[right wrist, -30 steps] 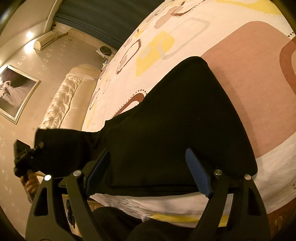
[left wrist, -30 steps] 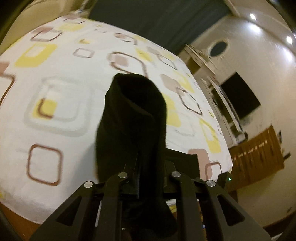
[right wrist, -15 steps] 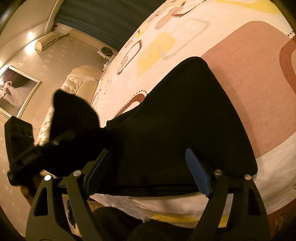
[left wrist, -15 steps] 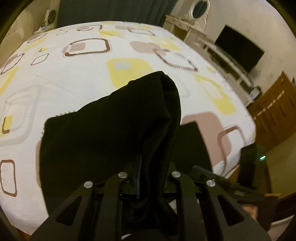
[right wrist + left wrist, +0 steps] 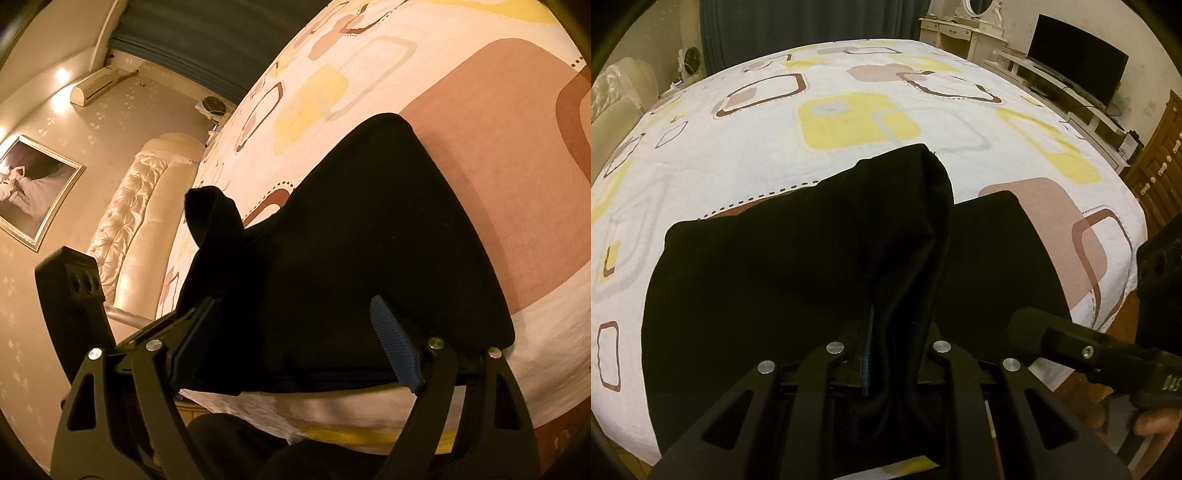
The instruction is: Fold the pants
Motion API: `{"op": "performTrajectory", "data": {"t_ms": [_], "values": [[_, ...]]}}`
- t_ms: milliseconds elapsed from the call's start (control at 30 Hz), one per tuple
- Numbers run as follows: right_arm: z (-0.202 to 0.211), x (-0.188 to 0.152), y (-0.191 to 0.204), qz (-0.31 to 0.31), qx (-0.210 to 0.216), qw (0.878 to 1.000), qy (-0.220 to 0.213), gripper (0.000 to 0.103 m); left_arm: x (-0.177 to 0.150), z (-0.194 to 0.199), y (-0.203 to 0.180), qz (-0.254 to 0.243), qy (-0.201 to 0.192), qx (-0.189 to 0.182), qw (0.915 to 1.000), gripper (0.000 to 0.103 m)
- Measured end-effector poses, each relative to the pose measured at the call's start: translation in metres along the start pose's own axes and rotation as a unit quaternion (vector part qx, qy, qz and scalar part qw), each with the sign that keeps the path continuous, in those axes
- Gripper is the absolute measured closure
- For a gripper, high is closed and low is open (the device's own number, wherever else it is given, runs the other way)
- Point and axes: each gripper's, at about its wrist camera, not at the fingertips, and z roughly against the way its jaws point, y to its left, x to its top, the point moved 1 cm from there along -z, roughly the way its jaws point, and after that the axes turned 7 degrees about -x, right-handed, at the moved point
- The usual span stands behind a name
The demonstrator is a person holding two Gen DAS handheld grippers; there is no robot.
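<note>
Black pants [image 5: 768, 266] lie on the patterned bed near its front edge. My left gripper [image 5: 886, 354] is shut on a bunched end of the pants [image 5: 916, 221], holding it up over the flat part. In the right wrist view the pants [image 5: 369, 258] spread flat ahead, with the lifted end [image 5: 214, 221] at the left. My right gripper [image 5: 291, 343] is open, its blue pads [image 5: 397, 347] wide apart just above the pants' near edge. The right gripper also shows at the lower right of the left wrist view [image 5: 1108, 354].
The bed sheet [image 5: 849, 118] is white with yellow, brown and pink squares. A cream headboard [image 5: 136, 221] is at the left. A TV [image 5: 1075, 74] on a low stand and a wooden cabinet [image 5: 1156, 166] stand to the right of the bed.
My left gripper has carried the held end of the pants to the right, over the flat part and toward the right gripper. The right gripper has stayed open and still.
</note>
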Motion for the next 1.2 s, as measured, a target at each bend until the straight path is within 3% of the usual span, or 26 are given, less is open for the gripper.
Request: {"op": "performTrajectory", "data": {"t_ms": [533,667,767,900,1067,1200], "values": [[0.000,0.002,-0.001,-0.003,0.002,1.000,0.000,0.019,-0.006,-0.005,-0.007,-0.017,-0.004,0.011,0.9998,0.087],[0.001,0.002,-0.003,-0.011,0.008,1.000,-0.002,0.019,-0.006,0.000,-0.007,-0.016,-0.008,-0.001,0.9998,0.074],[0.002,0.001,-0.006,-0.026,0.019,0.999,-0.004,0.019,-0.010,0.007,-0.009,-0.023,-0.011,0.002,0.9997,0.051],[0.002,0.002,-0.012,-0.047,0.037,0.998,-0.005,0.020,-0.017,0.034,-0.006,-0.021,-0.036,-0.015,0.9990,0.030],[0.002,0.004,-0.012,-0.046,0.039,0.998,-0.004,0.020,-0.031,0.084,0.024,0.016,-0.073,-0.027,0.9968,0.022],[0.003,0.004,-0.012,-0.043,0.036,0.998,-0.006,0.020,-0.052,0.112,0.072,0.050,-0.090,0.016,0.9946,0.021]]}}
